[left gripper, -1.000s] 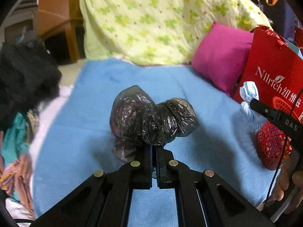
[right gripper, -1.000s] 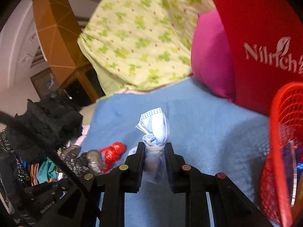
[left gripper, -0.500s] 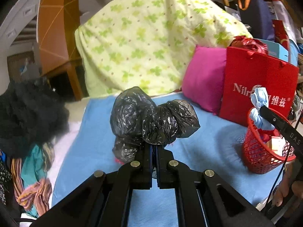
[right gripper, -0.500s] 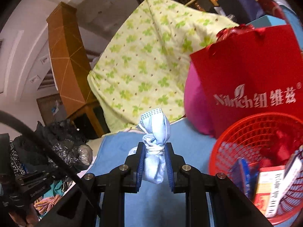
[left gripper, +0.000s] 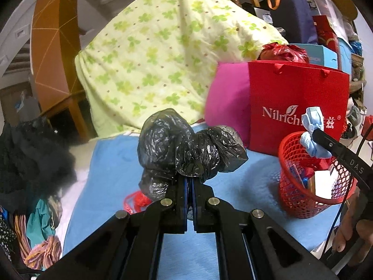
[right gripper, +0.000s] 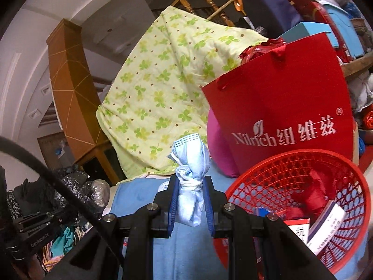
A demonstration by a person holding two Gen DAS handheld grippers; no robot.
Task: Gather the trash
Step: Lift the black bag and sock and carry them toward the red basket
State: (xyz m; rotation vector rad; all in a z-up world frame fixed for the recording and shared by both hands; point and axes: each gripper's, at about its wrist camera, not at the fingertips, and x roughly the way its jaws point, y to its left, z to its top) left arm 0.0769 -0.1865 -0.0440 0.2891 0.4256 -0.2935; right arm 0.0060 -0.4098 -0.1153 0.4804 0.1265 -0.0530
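While seen from the left wrist, left gripper (left gripper: 189, 182) clamped tight on a crumpled black bag (left gripper: 186, 147), held above the blue blanket (left gripper: 112, 163), red basket (left gripper: 300, 200) off to the right. From the right wrist, right gripper (right gripper: 190, 201) pinched on a knotted blue mask (right gripper: 191, 182), raised just left of the basket (right gripper: 291, 172), before a red paper bag (right gripper: 279, 107)

Left claw (left gripper: 190, 182) clamped tight (angled downward); right claw (right gripper: 190, 193) closed, near level.
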